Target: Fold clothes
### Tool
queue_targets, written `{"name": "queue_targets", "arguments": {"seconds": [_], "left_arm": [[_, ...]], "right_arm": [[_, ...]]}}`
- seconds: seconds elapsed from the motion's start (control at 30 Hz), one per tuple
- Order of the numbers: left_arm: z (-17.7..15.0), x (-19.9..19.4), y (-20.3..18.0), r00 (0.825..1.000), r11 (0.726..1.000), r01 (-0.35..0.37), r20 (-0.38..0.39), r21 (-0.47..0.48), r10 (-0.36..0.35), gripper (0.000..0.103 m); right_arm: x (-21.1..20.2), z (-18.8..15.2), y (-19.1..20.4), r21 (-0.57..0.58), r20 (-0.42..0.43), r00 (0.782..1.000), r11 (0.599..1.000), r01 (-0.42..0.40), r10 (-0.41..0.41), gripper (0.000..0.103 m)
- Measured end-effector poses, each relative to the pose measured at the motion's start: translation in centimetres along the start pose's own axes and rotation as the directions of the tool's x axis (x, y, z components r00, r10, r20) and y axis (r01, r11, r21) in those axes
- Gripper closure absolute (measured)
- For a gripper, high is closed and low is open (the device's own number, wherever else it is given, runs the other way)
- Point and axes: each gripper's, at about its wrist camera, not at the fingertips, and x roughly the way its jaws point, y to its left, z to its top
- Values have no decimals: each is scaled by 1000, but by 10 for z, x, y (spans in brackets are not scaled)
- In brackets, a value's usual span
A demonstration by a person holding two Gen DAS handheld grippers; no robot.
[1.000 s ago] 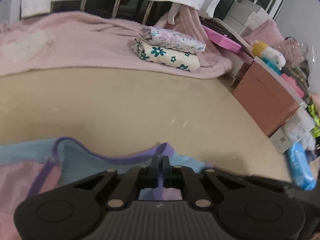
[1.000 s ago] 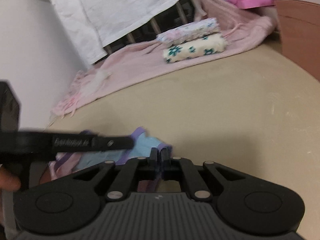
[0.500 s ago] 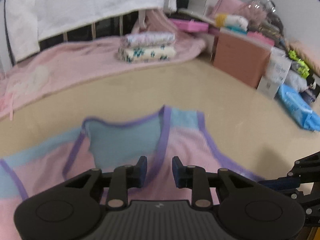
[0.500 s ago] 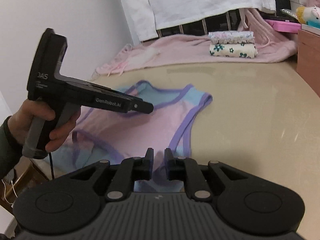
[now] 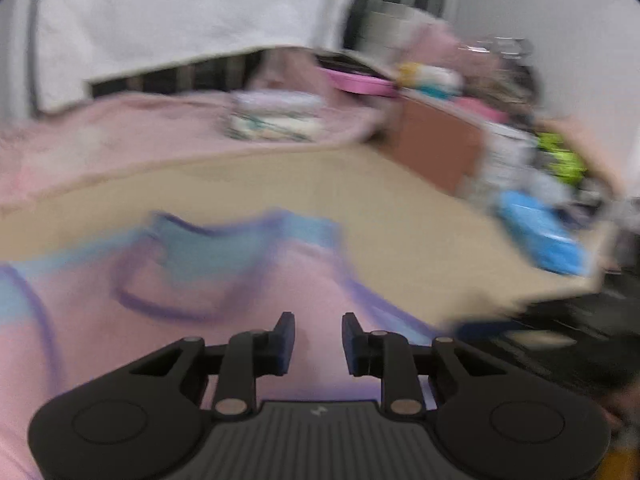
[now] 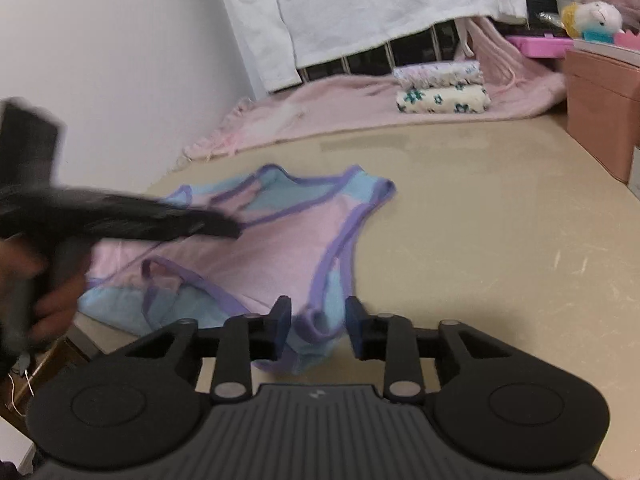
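The beige table [image 6: 500, 208] carries everything, and a pink blanket [image 6: 340, 108] covers its far edge below a hanging white sheet [image 6: 360, 8]. On that blanket, toward the far right corner, sit two folded floral garments [image 6: 442, 88] stacked one on the other, which I judge to be finished pieces of the job. The work in hand is a pink and blue tank top [image 6: 276, 248] with purple trim, spread flat at the near left part of the table, its neckline and straps pointing toward the far edge and its hem reaching the near edge; a strap loop near the left edge lies slightly rumpled. It looks laid out and smoothed but carries no fold yet, so the folding of this piece is still to come, followed by adding it to the stack. The left gripper [image 5: 317, 330] hovers over the pink body of the top with its jaws apart and nothing between them, after closing a touch within the last half second. The right gripper [image 6: 317, 314] has just been opening; its jaws stand apart either side of the blue hem corner at the near edge, with the pads not pressing on the cloth.
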Motion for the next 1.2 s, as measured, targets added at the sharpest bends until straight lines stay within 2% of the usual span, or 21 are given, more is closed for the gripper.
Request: {"name": "queue_targets", "arguments": {"seconds": [0.07, 0.17, 0.23, 0.3, 0.37, 0.43, 0.47, 0.53, 0.67, 0.77, 0.83, 0.87, 0.93, 1.03, 1.07, 1.13, 1.2], "left_arm": [[-18, 1, -20, 1000, 999, 21, -14, 24, -21, 80], [-34, 13, -44, 1000, 996, -7, -3, 92, 8, 82], [-36, 16, -54, 1000, 993, 16, 17, 118, -18, 82], [-37, 18, -61, 998, 991, 56, 11, 119, -58, 82], [-38, 21, -65, 998, 992, 63, 4, 110, -64, 82], [-40, 25, -68, 999, 993, 54, -2, 103, -54, 95], [-41, 27, -70, 999, 994, 49, -5, 100, -49, 99], [-43, 27, -70, 999, 995, 53, -7, 82, -53, 103], [-53, 20, -67, 998, 997, 52, 22, 62, -53, 103], [-59, 15, -70, 998, 996, 38, 55, 76, -42, 102], [-64, 12, -73, 996, 995, 26, 77, 92, -33, 101], [-65, 10, -75, 996, 995, 24, 87, 98, -33, 99], [-67, 5, -77, 994, 993, 31, 103, 112, -42, 90], [-65, -11, -72, 992, 989, 55, 109, 134, -70, 86], [-63, -18, -65, 991, 990, 42, 118, 134, -58, 85], [-57, -30, -48, 991, 985, -40, 131, 168, 18, 83], [-50, -32, -30, 987, 957, -135, 116, 258, 108, 81]], "right_arm": [[-1, 2, -4, -12, -27, 1000, 1000, -11, 11, 85], [-6, 10, -1, -70, -20, 999, 997, 26, -28, 85], [-13, 17, 2, -108, -3, 1000, 994, 8, -9, 85], [-13, 21, 5, -144, -28, 999, 989, -23, 19, 85], [-5, 21, 6, -160, -76, 996, 986, -48, 36, 85], [2, 19, 6, -177, -119, 992, 982, -58, 37, 88], [6, 18, 5, -174, -132, 990, 983, -63, 40, 92], [11, 16, 4, -164, -149, 988, 984, -64, 39, 96], [11, 21, -3, -139, -105, 994, 990, -32, 17, 97], [19, 16, -4, -172, -131, 991, 985, 11, -34, 96], [17, 12, 0, -187, -116, 992, 982, 23, -45, 94], [14, 11, 1, -189, -112, 992, 981, 36, -58, 94], [4, 13, 2, -171, -76, 995, 984, 59, -72, 86], [-16, 14, 8, -171, 3, 996, 981, 88, -88, 85], [-18, 12, 16, -184, 7, 997, 980, 73, -73, 85], [-20, 9, 30, -210, 14, 999, 977, 44, -42, 85], [-12, 1, 44, -239, -16, 1000, 971, 14, -19, 85]]}}
